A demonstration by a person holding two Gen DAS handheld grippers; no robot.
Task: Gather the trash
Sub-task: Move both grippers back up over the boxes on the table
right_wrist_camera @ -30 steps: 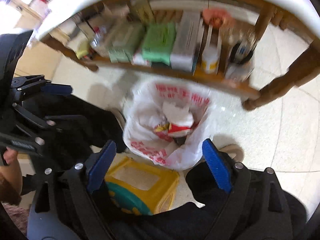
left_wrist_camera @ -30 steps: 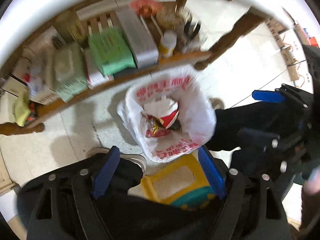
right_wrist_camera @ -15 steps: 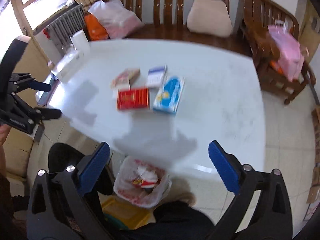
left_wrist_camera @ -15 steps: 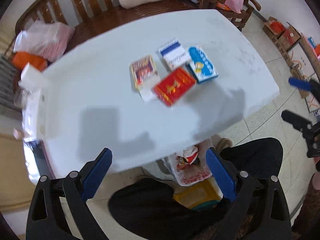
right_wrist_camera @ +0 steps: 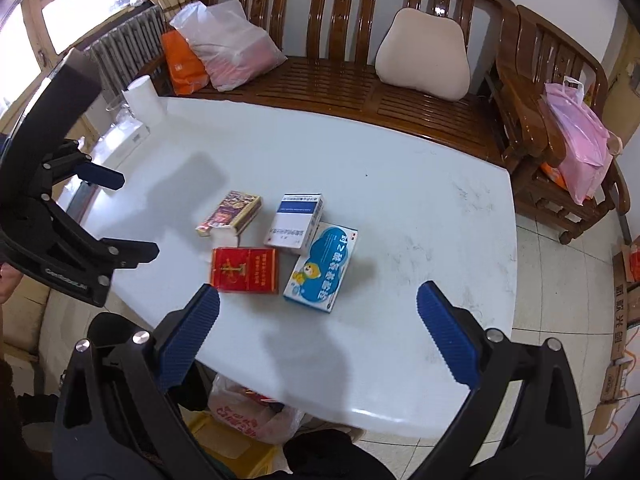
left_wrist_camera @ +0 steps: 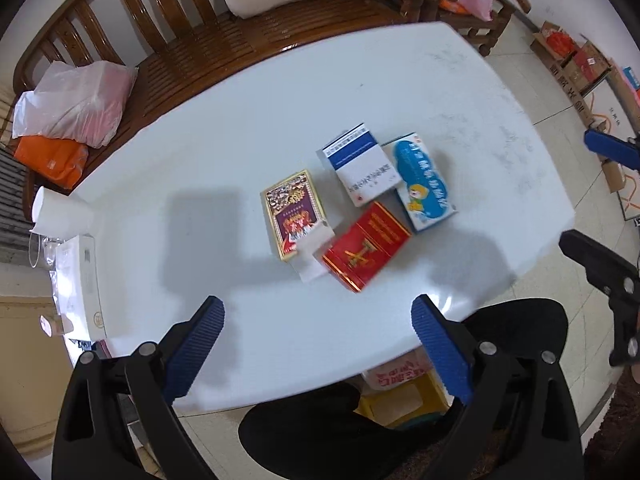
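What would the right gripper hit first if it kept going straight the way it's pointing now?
Probably bare white table. The open, empty right gripper aims at the tabletop right of the blue cartoon box, which lies just off that line. Depth is hard to judge through the fisheye.

The left gripper (left_wrist_camera: pixel 316 344) hangs above the near edge of a white table (left_wrist_camera: pixel 460 92), its blue-padded jaws wide apart with nothing between them. Four boxes lie clustered mid-table: a gold-edged patterned box (left_wrist_camera: pixel 291 210) at left, a white and blue box (left_wrist_camera: pixel 360 164) farther back, a blue cartoon box (left_wrist_camera: pixel 424 182) at right, and a red box (left_wrist_camera: pixel 366 245) nearest, touching a white paper scrap (left_wrist_camera: pixel 314 250). The right gripper (left_wrist_camera: pixel 600 196) shows at the right edge. Under the near table edge sits a white trash bag (left_wrist_camera: pixel 394 374) beside a yellow stool (left_wrist_camera: pixel 400 404). A wooden bench (left_wrist_camera: pixel 192 48) stands beyond the table.
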